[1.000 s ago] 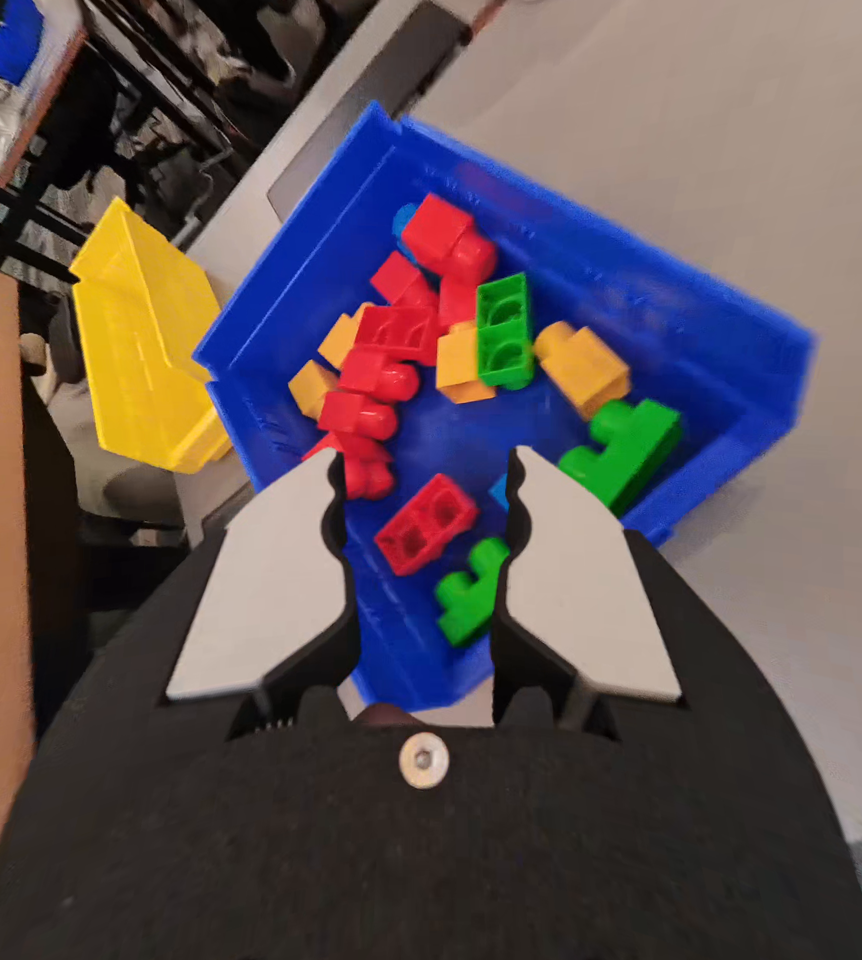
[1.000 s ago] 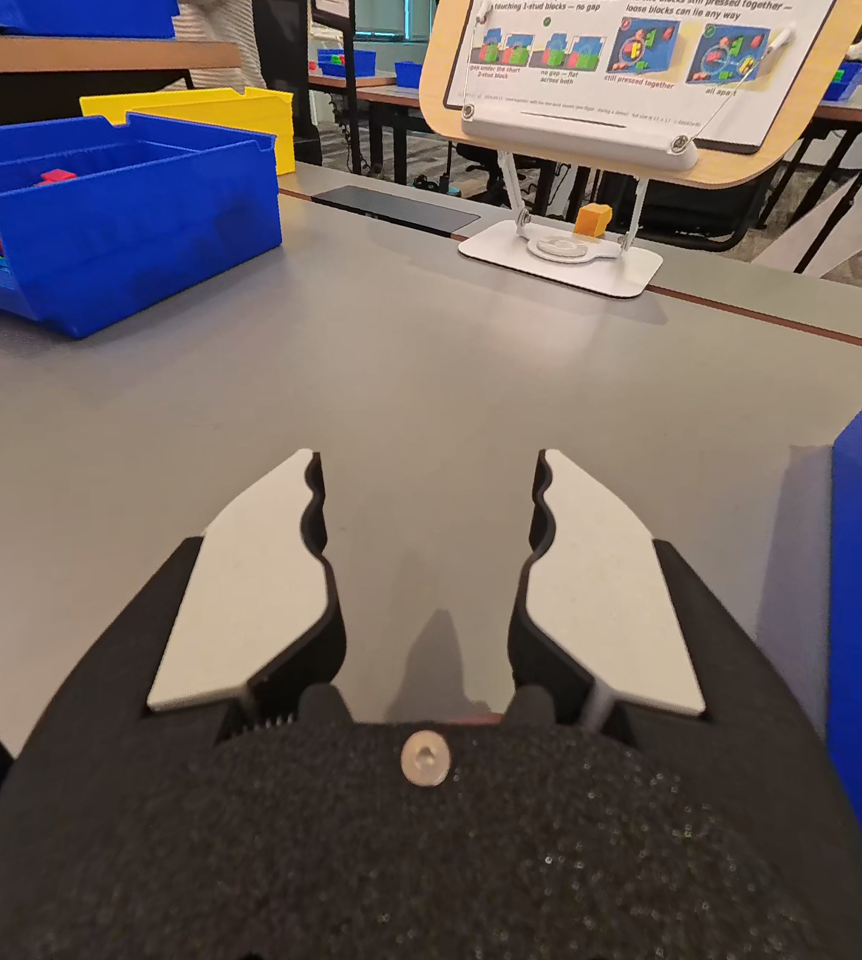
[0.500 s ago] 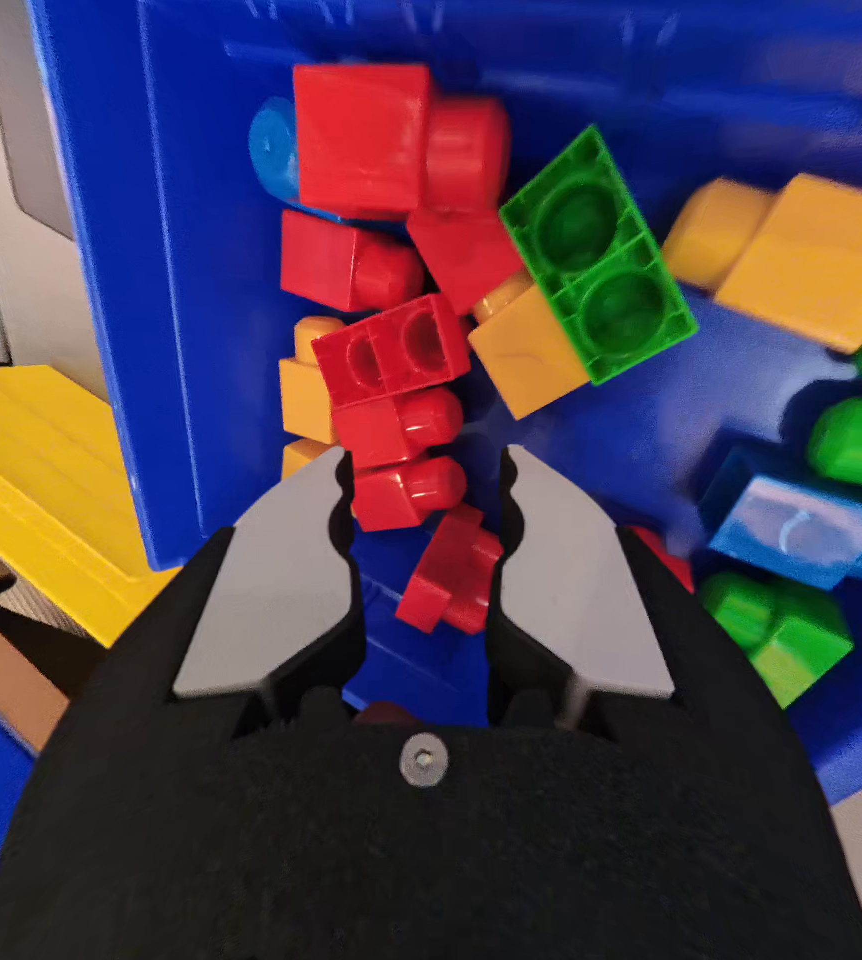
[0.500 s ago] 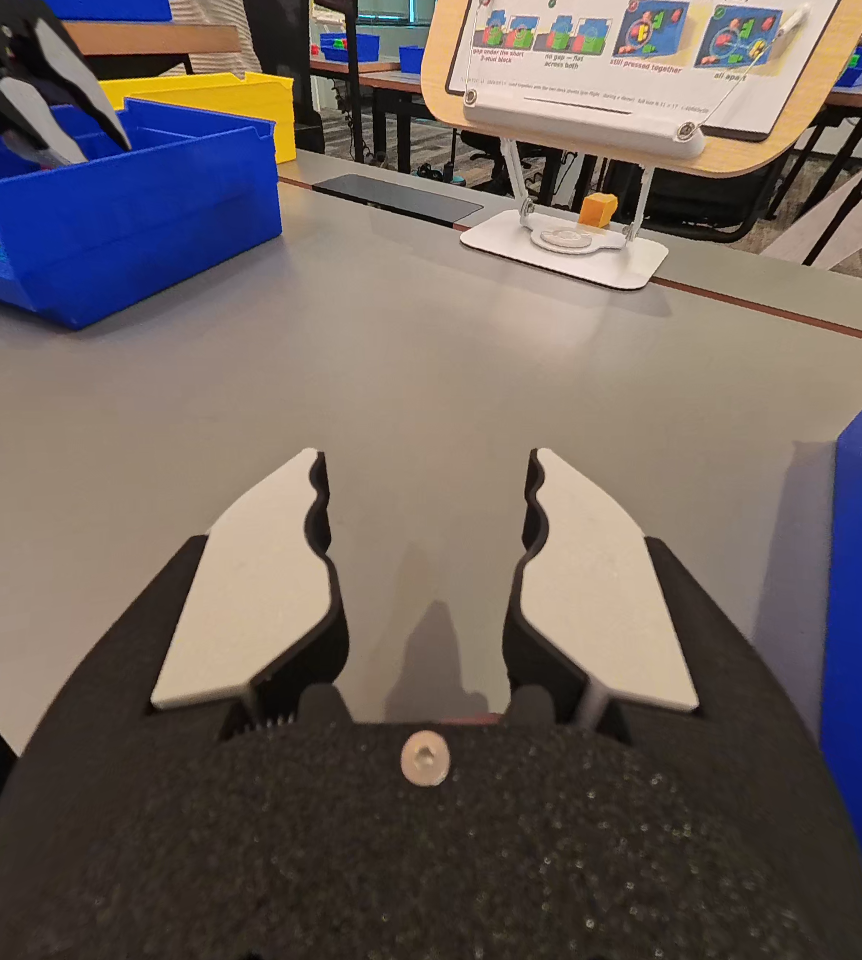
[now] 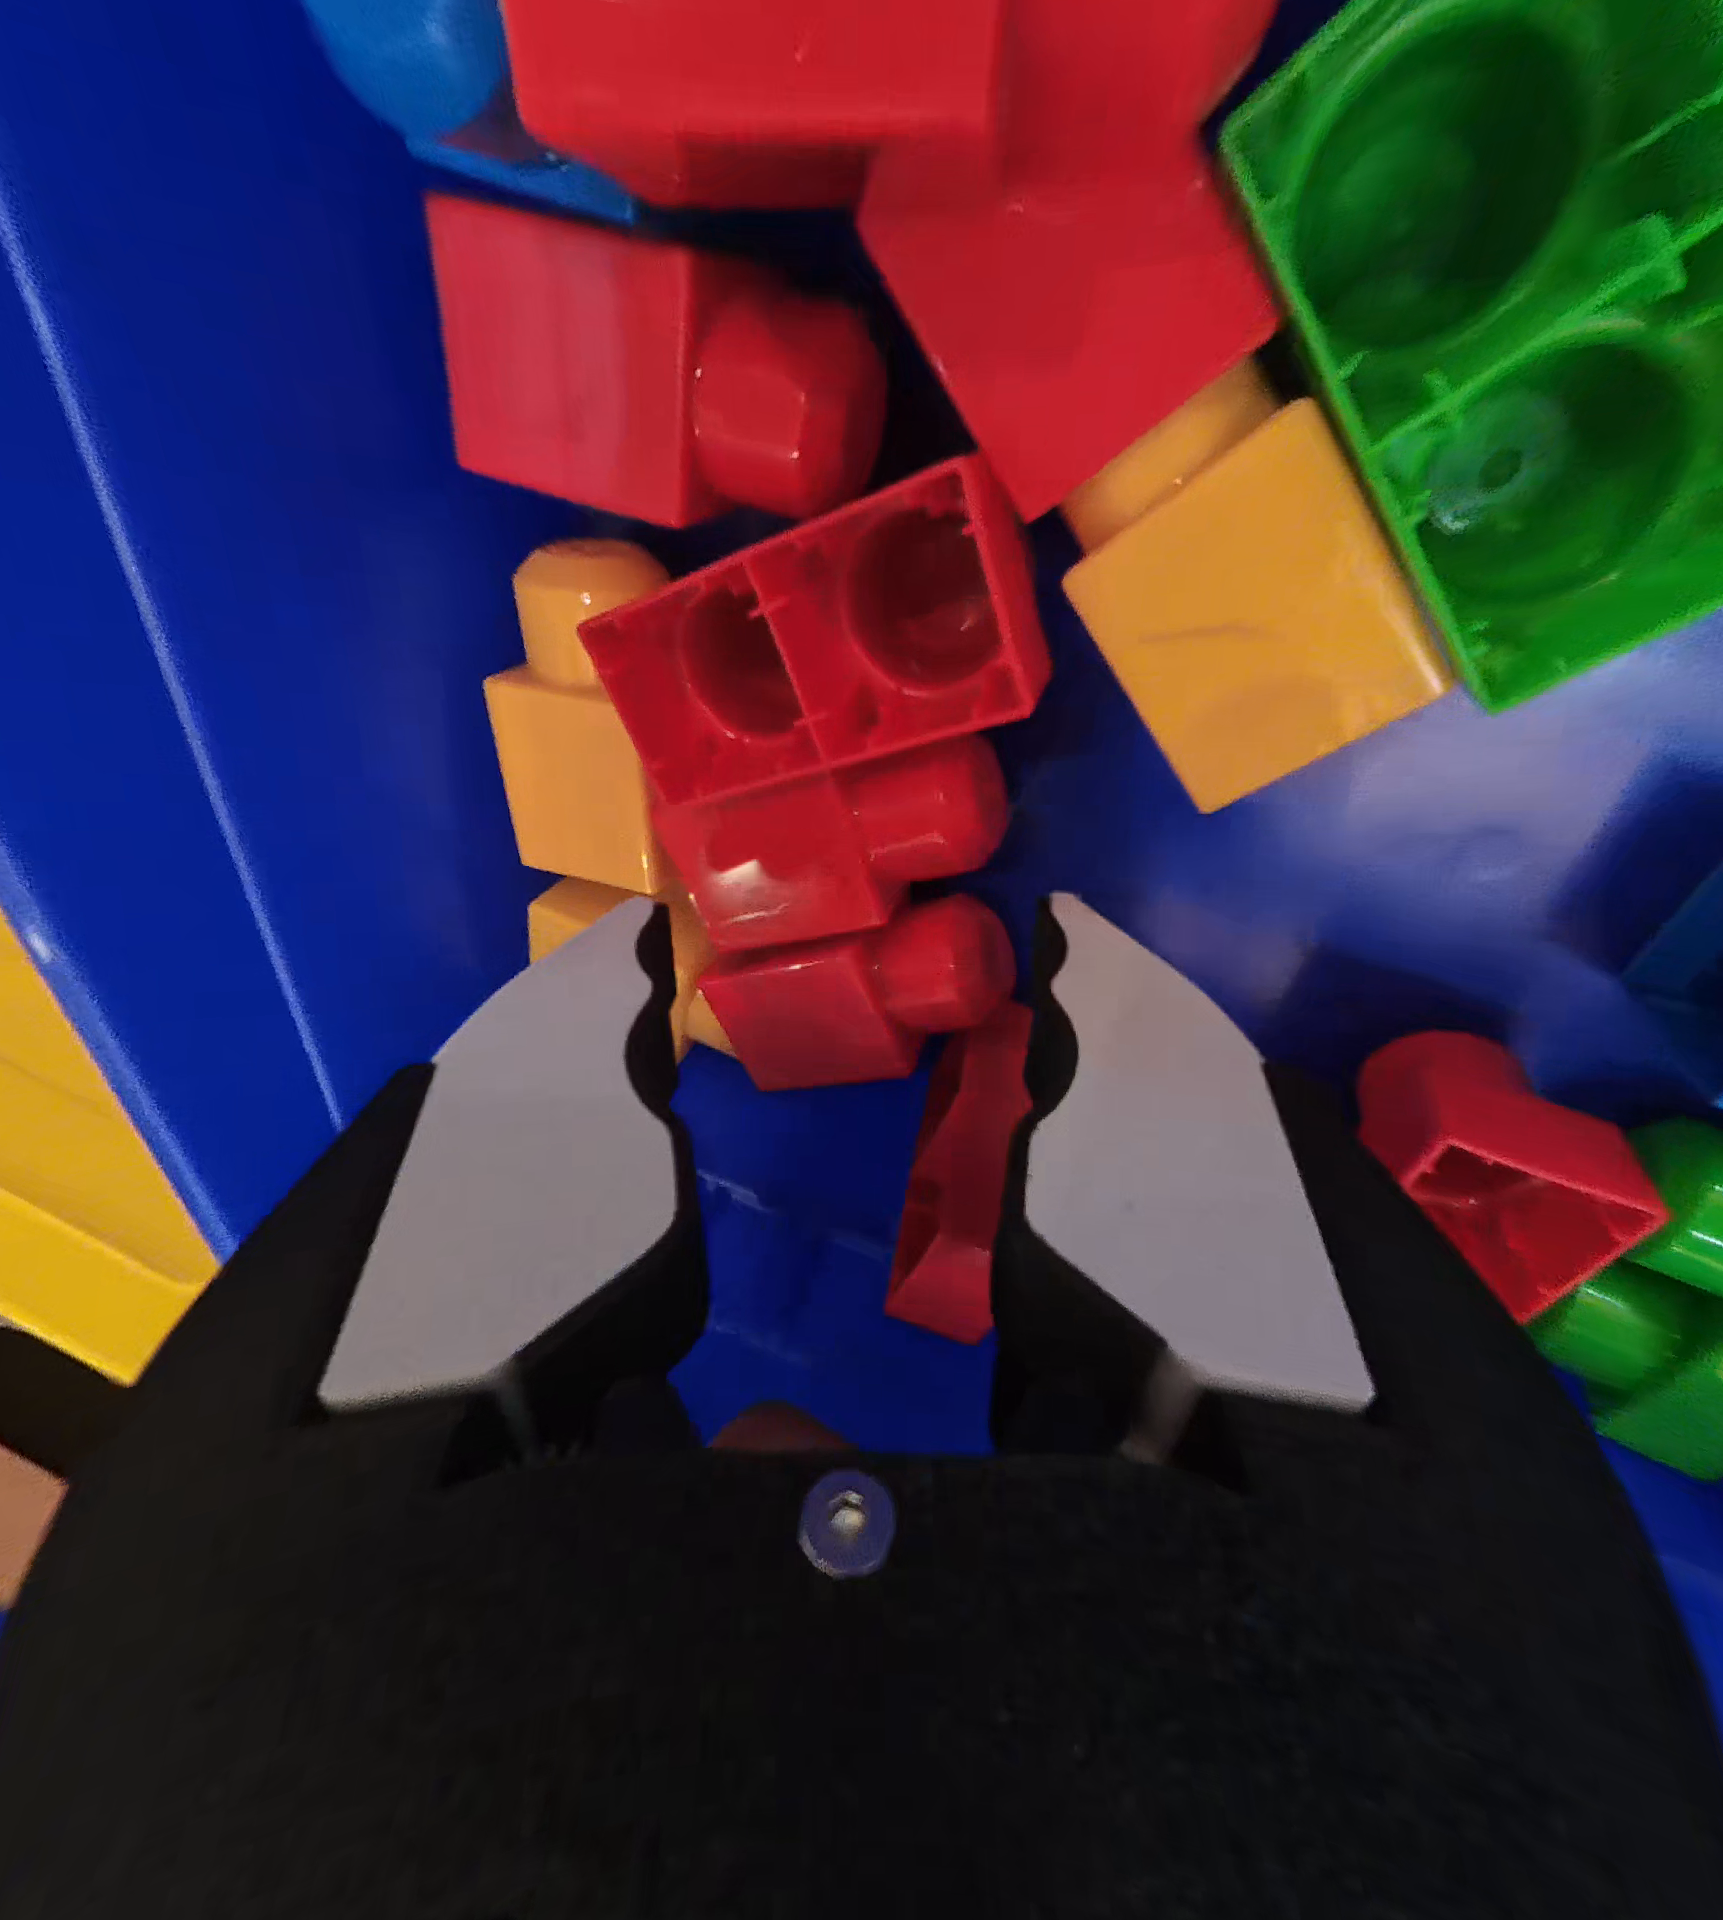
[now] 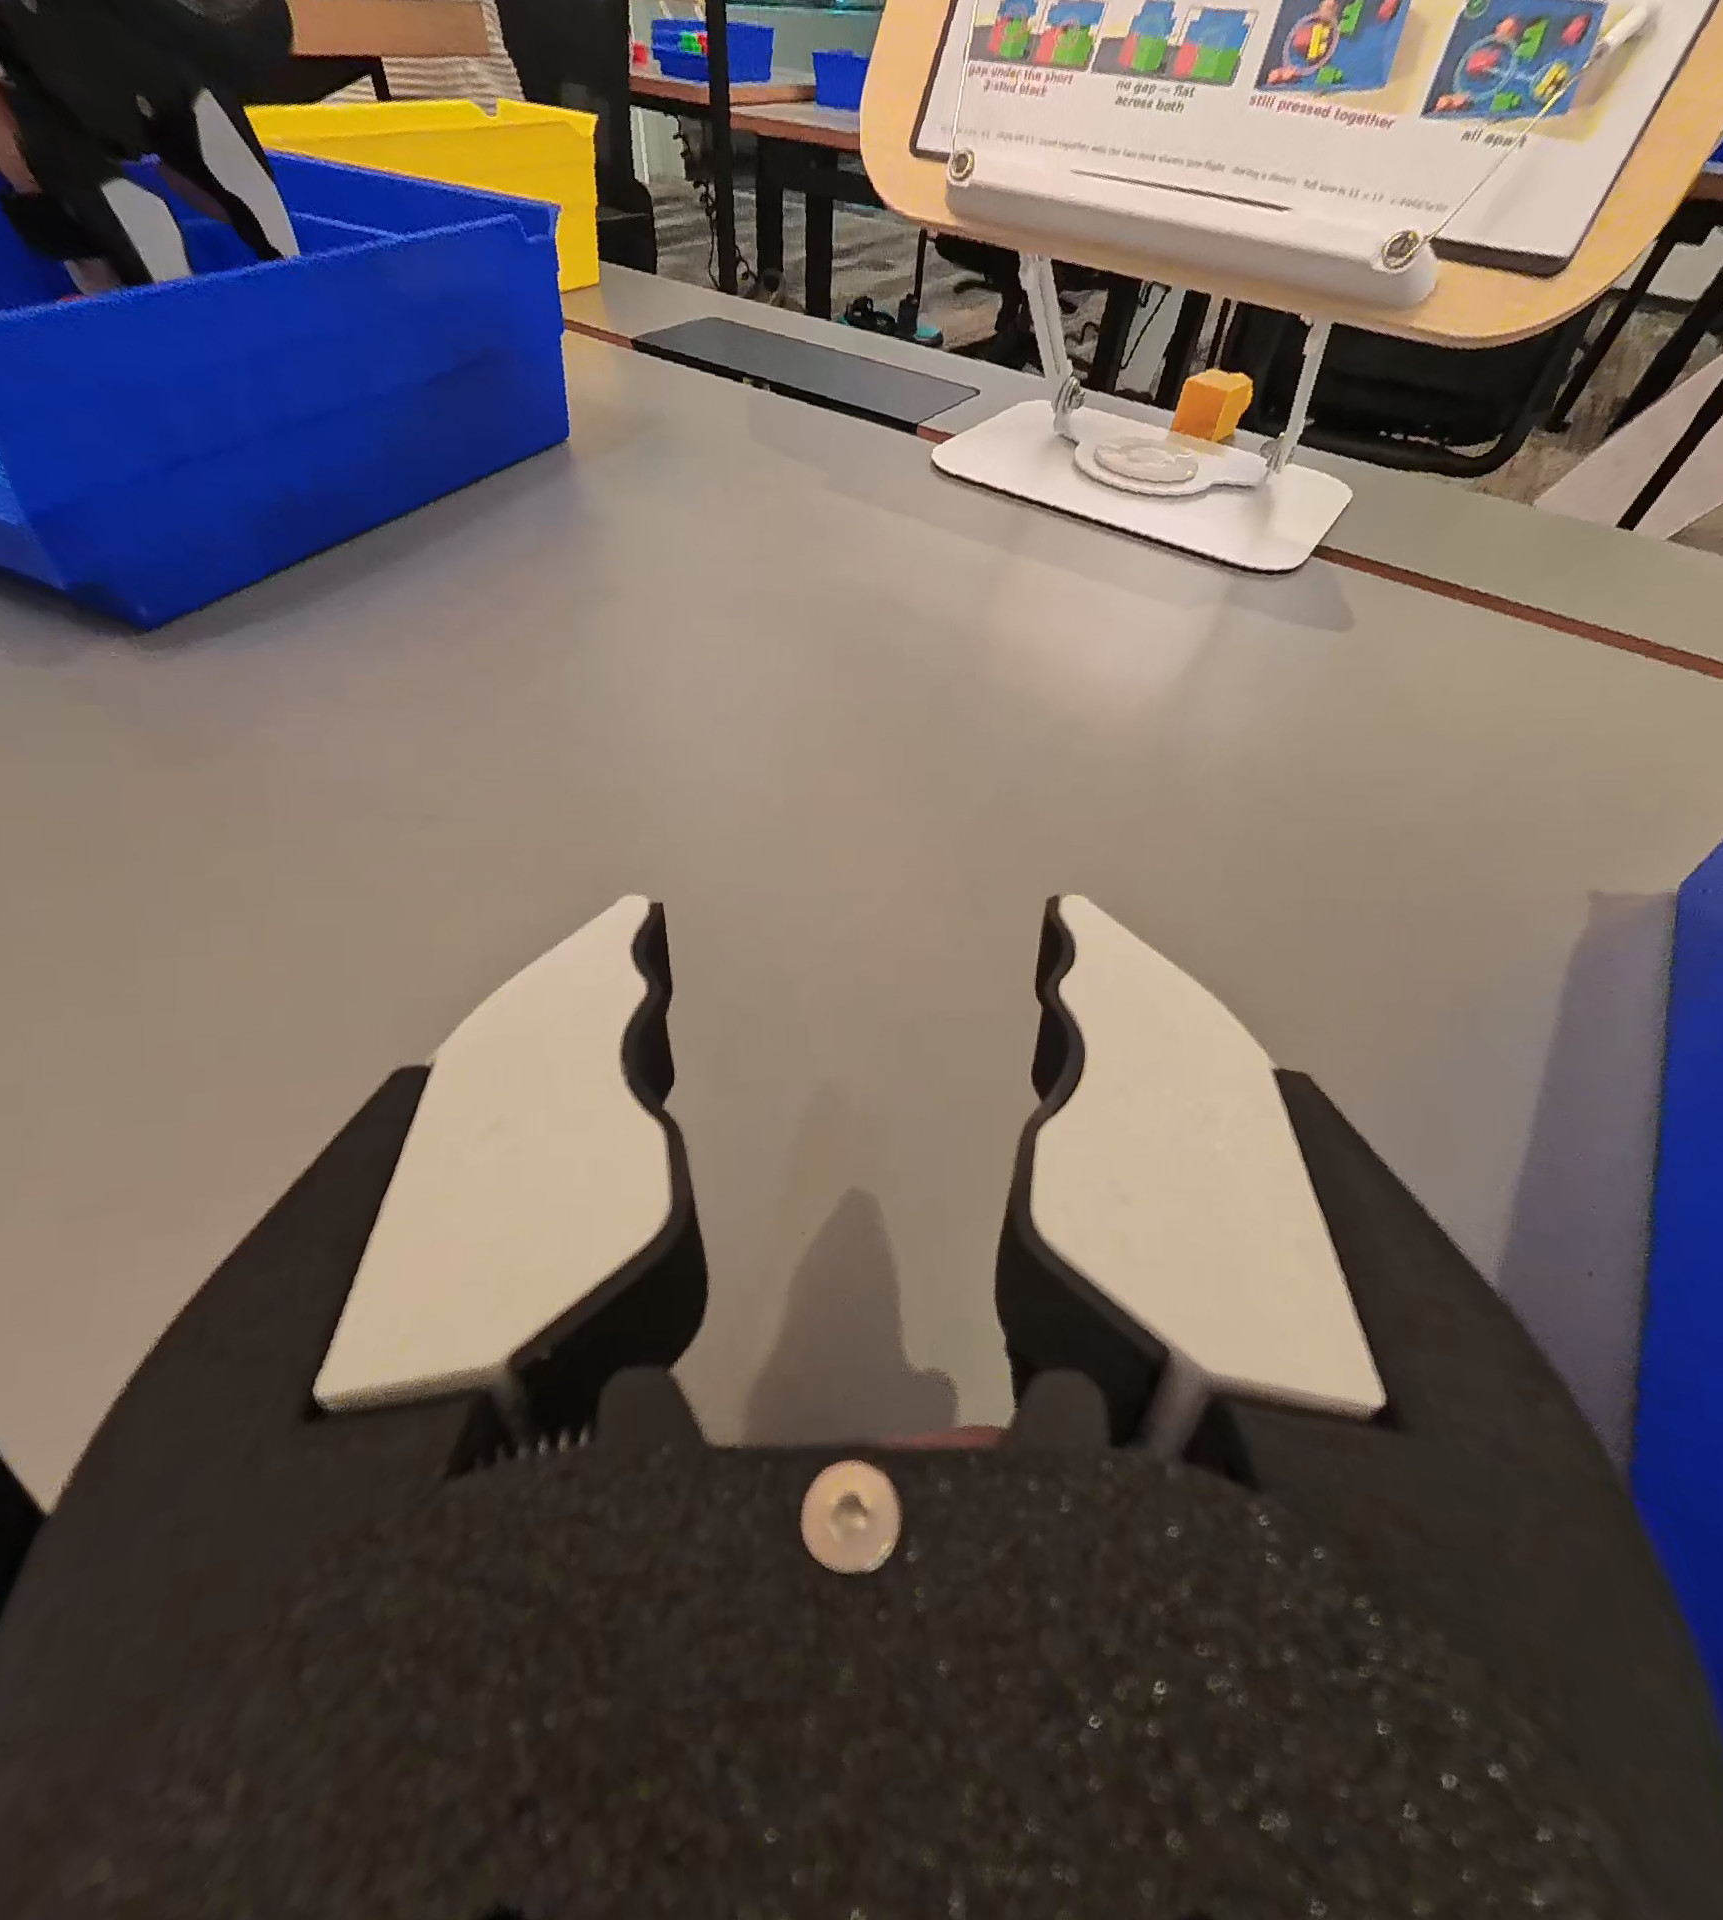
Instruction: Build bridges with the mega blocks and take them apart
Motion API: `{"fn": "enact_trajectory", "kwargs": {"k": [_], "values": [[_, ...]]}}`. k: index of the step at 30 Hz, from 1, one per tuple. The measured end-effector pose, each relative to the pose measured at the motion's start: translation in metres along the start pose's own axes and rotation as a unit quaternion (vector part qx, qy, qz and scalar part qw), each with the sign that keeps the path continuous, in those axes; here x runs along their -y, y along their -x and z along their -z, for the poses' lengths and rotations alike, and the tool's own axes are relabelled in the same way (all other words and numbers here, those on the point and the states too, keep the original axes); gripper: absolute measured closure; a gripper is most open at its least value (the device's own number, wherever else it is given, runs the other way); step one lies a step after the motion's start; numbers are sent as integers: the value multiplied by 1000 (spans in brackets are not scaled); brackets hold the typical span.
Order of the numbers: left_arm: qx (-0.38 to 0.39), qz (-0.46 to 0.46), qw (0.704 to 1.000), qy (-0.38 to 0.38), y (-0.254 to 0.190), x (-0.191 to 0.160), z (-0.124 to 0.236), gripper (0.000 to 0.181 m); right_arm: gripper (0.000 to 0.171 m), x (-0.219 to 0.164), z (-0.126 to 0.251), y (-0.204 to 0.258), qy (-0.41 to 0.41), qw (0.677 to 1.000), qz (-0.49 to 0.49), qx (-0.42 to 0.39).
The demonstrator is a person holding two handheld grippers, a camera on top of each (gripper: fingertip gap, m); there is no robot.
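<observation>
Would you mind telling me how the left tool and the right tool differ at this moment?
The left tool is lowered into the blue bin among the blocks; the right tool is above the bare grey table. A small red block lies between the left tool's fingertips, though not gripped; nothing lies between the right tool's. Both are open, with similar gaps.

Lab or training workroom, office-style. Grey table [image 6: 836, 727] with a brown edge strip; further rows of like tables [image 6: 763, 114] behind, on black legs, over patterned carpet [image 6: 878, 270]. Blue bin [image 6: 244, 416] of toy blocks [image 5: 815, 644], yellow bin [image 6: 462, 156] beside it, more blue bins [image 6: 696, 47] on the far tables. Instruction sheet [image 6: 1283, 73] with pictures clipped to a wooden board on a white stand [image 6: 1148, 488].
</observation>
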State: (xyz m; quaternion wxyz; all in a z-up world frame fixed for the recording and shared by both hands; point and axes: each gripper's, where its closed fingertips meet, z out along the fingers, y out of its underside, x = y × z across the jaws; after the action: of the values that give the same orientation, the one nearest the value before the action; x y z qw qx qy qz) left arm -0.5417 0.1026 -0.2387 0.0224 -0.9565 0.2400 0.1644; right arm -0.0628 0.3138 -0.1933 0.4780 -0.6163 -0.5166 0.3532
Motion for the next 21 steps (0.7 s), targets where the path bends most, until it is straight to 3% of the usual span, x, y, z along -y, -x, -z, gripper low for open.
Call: {"fn": "enact_trajectory", "kwargs": {"k": [8,13,18,19,21], "values": [[-41,41,998,8,7,2,-13,120,105,-2,-1,-1,5,1000,1,3],[-50,30,997,55,3,-8,-20,117,107,-4,0,-3,6,1000,-3,6],[-67,37,996,41,-5,-4,-15,119,108,-2,0,-1,6,1000,-3,10],[-65,36,997,29,-5,-3,-12,135,108,-1,1,-1,5,1000,-4,11],[-65,47,997,7,-6,-1,-4,135,108,0,1,0,3,1000,-3,12]]}}
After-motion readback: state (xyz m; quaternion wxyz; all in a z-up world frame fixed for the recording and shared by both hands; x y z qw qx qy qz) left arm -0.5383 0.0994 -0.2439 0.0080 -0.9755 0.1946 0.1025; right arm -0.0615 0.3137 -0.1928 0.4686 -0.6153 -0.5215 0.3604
